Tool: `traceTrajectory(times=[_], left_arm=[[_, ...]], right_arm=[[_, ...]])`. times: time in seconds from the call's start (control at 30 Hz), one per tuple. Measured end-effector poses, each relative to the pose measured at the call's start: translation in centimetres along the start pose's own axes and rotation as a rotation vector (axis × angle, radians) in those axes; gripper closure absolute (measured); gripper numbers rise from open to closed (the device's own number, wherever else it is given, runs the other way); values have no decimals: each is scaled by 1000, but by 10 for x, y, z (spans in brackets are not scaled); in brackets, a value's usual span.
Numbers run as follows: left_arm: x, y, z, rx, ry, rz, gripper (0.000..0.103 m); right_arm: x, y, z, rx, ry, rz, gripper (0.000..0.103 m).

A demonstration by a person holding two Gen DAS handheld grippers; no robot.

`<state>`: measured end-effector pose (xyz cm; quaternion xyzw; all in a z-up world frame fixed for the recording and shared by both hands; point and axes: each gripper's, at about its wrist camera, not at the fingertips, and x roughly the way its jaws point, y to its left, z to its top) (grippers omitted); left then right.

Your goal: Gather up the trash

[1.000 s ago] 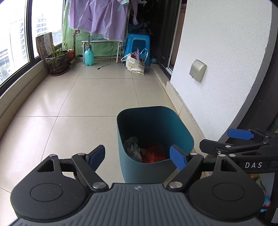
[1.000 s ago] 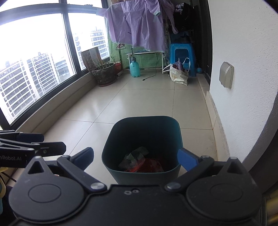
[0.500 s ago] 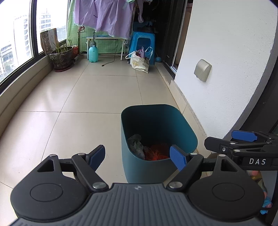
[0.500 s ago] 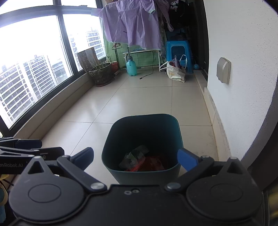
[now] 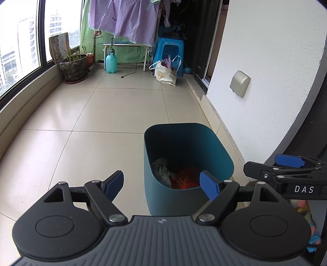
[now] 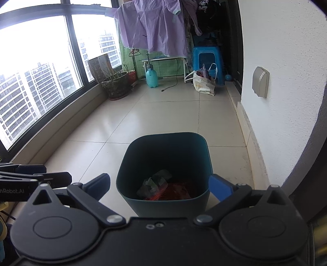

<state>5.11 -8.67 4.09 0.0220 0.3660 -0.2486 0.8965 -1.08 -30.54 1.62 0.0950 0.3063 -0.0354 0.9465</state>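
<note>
A teal trash bin (image 5: pixel 155 196) stands on the tiled balcony floor near the white wall; it also shows in the right wrist view (image 6: pixel 130 196). Inside lie crumpled grey-green trash (image 5: pixel 161 171) and an orange net (image 5: pixel 186 180), also seen in the right wrist view as trash (image 6: pixel 155 182) and net (image 6: pixel 173 192). My left gripper (image 5: pixel 162 184) is open and empty, just before the bin's near rim. My right gripper (image 6: pixel 159 184) is open and empty above the bin's near side. The right gripper's fingers (image 5: pixel 271 169) show at the right edge of the left view.
A plant pot (image 5: pixel 73 67), a teal spray bottle (image 5: pixel 111 61), a blue stool (image 5: pixel 169 51) and a white bag (image 5: pixel 165 73) stand at the far end under hanging purple clothes (image 5: pixel 126 18). A grey socket cover (image 5: pixel 240 82) is on the white wall. Windows run along the left.
Both grippers have tilted up and drawn back a little, so the bin sits lower in the views. Both stay open and empty.
</note>
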Motion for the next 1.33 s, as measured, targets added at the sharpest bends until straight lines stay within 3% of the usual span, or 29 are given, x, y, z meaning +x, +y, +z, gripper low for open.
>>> traceTrajectory(times=[0.43, 1.33], left_arm=[[-7, -3, -4, 45, -32, -15, 21], [-5, -3, -5, 53, -10, -15, 21]], right_arm=[[-1, 8, -1, -47, -6, 39, 0], [0, 10, 1, -38, 11, 31, 0]])
